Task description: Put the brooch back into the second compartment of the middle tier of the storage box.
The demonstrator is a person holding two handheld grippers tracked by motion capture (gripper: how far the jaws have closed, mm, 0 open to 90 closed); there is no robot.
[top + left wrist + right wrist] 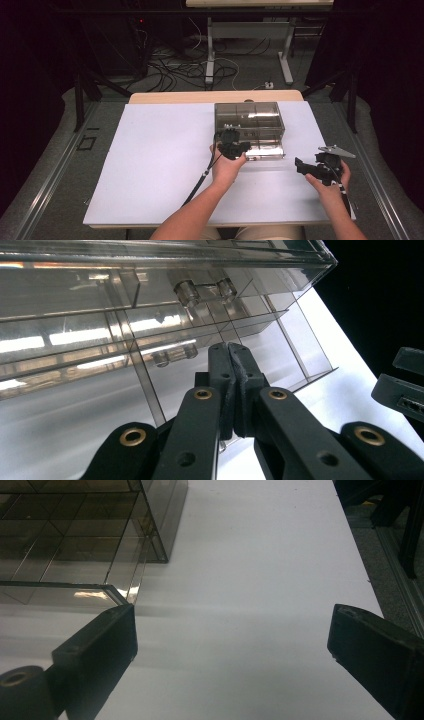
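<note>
White board covered the table, the clear plastic box sat toward its far side, and the left gripper, jaws pinched together at the box's front, seemed set to open it, while the right gripper waited wide open, empty, beside it.
</note>
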